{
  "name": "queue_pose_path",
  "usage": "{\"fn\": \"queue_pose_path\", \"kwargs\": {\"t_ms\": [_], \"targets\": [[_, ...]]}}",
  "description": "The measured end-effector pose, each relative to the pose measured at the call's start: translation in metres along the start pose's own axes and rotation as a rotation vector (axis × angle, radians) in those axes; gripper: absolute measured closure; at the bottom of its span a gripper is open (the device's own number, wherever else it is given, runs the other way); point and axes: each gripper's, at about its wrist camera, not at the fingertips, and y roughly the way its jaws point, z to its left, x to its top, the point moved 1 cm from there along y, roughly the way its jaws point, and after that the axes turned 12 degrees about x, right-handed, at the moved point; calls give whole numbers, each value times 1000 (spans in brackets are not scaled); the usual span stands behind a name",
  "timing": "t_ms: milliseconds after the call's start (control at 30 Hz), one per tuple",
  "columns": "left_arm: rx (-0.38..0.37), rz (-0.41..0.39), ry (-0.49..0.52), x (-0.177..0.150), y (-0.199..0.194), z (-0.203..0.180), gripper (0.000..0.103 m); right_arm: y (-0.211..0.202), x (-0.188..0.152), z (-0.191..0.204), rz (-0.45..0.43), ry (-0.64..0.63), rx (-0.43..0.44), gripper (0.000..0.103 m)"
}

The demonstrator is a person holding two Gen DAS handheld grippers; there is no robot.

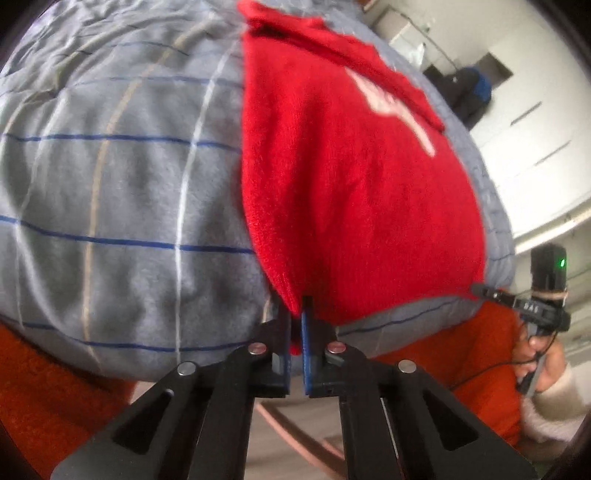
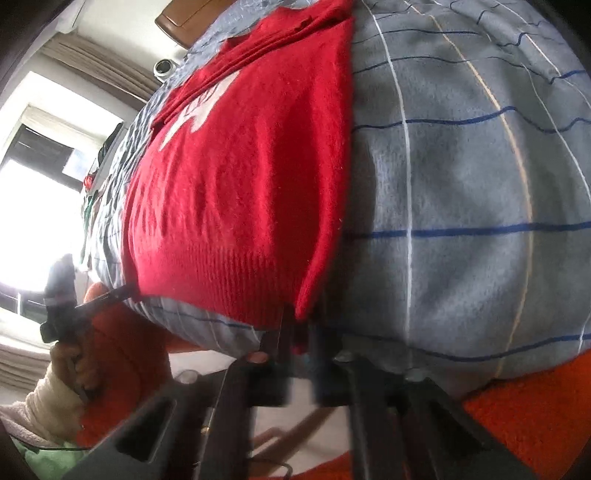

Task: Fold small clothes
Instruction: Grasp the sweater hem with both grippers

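A red knit sweater (image 1: 351, 177) with a white motif lies flat on a grey checked bedspread (image 1: 110, 184), its sleeves folded in. My left gripper (image 1: 296, 314) is shut on the sweater's near left hem corner. My right gripper (image 2: 300, 325) is shut on the near right hem corner of the sweater (image 2: 236, 192). Each gripper shows at the edge of the other's view: the right one (image 1: 480, 290) at the sweater's far corner, the left one (image 2: 114, 293) likewise.
The bedspread (image 2: 461, 184) covers a bed with an orange blanket (image 1: 48, 387) hanging at its near edge. White cabinets (image 1: 535, 122) stand beyond the bed on one side, a bright window (image 2: 33, 184) on the other. A wooden headboard (image 2: 184, 18) is at the far end.
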Motion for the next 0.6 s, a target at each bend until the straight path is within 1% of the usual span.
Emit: {"fn": "queue_pose_path", "kwargs": {"t_ms": [100,167,233,267,300,333,367,400,433,467,500,533,600], "targets": [[-76,-59,-62,6,-30,23,101,-17,2,12,-59,-23,28,97],[-117,-124,-90,24,-51,32,101,-32,9,19,-127,-33,50,97],[-144,-172,-102,46,-61,37,101,-47,25,25,-200,-52,61,97],[-141,-189,-101,61,-63,38,101,-52,38,28,-240,-69,57,97],[-136,-212,-101,82,-64,41,101,-56,53,30,-273,-85,46,97],[-136,-227,-102,96,-61,37,101,-57,68,31,-302,-101,35,97],[-135,-237,-107,113,-57,34,101,-57,87,30,-333,-115,24,97],[-130,-243,-120,139,-53,37,101,-57,106,30,-362,-124,16,97],[-125,-244,-129,154,-47,33,101,-55,124,29,-383,-135,7,97],[-117,-250,-144,176,-42,35,101,-51,150,31,-406,-161,-13,97],[-108,-254,-149,191,-36,30,101,-46,164,35,-420,-178,-26,97],[-92,-252,-146,214,-29,29,101,-43,184,35,-431,-193,-34,97],[-53,-252,-148,246,-11,17,101,-33,227,35,-439,-200,-49,97]]}}
